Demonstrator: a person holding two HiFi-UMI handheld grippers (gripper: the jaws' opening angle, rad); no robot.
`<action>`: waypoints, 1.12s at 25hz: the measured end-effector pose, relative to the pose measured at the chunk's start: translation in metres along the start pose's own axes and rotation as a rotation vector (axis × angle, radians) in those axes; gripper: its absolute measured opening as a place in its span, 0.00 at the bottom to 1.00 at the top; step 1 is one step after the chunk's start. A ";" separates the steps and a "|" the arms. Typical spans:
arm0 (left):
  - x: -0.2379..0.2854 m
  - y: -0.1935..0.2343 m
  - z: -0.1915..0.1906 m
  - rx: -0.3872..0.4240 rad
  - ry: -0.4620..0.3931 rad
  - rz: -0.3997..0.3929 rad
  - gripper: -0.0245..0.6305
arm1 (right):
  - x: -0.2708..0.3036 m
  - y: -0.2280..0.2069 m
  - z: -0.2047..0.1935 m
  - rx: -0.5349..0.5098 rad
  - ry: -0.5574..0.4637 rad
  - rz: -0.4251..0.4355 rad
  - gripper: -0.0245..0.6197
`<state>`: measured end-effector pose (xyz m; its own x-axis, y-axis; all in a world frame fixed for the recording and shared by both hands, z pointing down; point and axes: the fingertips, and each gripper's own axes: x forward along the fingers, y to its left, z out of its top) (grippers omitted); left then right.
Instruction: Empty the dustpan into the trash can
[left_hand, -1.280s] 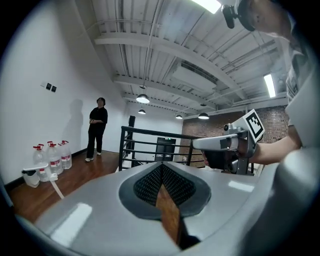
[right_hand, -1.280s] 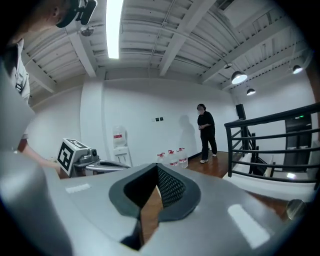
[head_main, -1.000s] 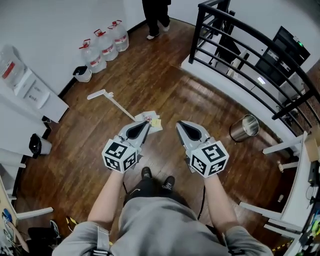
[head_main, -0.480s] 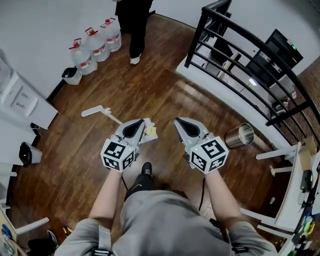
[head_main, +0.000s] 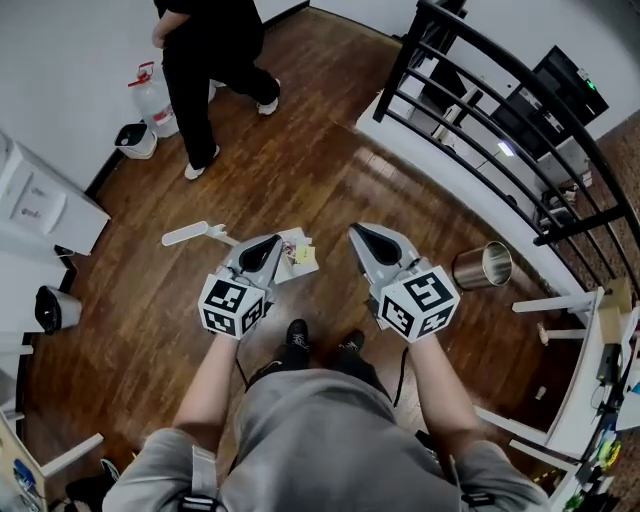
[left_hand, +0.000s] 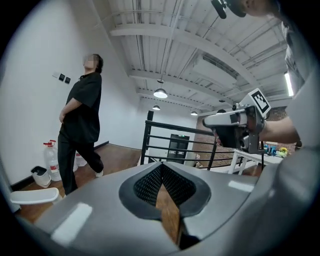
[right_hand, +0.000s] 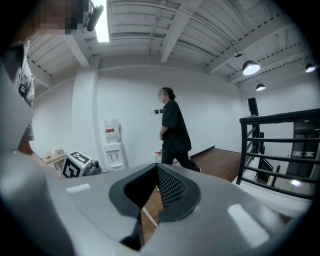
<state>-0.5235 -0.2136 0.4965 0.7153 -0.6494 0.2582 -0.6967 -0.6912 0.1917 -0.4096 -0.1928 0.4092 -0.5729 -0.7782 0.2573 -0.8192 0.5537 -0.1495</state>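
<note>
Dark wood plank floor (head_main: 330, 170) and white walls, with a black railing (head_main: 470, 110) just behind the steel trash can (head_main: 483, 266). Well left of the can, the dustpan (head_main: 296, 250) lies on the floor holding paper scraps, just beside the left gripper (head_main: 270, 241). The right gripper (head_main: 360, 233) is nearer the can. Both grippers' jaws are closed with nothing between them. A person in black (head_main: 205, 60) is mid-stride far left of the can.

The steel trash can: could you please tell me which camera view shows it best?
The head view: the trash can is in full sight on the wooden floor, right of the right gripper, its open mouth visible. Neither gripper view shows it.
</note>
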 end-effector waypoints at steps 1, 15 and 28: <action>0.002 0.007 -0.005 -0.001 0.007 0.020 0.04 | 0.004 -0.002 0.001 -0.001 0.002 0.004 0.04; -0.030 0.124 -0.127 -0.154 0.188 0.258 0.43 | 0.061 0.024 -0.021 -0.012 0.095 0.110 0.04; -0.008 0.178 -0.124 -0.064 0.175 0.140 0.55 | 0.059 0.009 -0.035 0.001 0.161 0.053 0.04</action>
<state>-0.6598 -0.2926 0.6465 0.5950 -0.6687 0.4460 -0.7945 -0.5731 0.2007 -0.4501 -0.2229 0.4567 -0.6040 -0.6902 0.3984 -0.7879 0.5925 -0.1680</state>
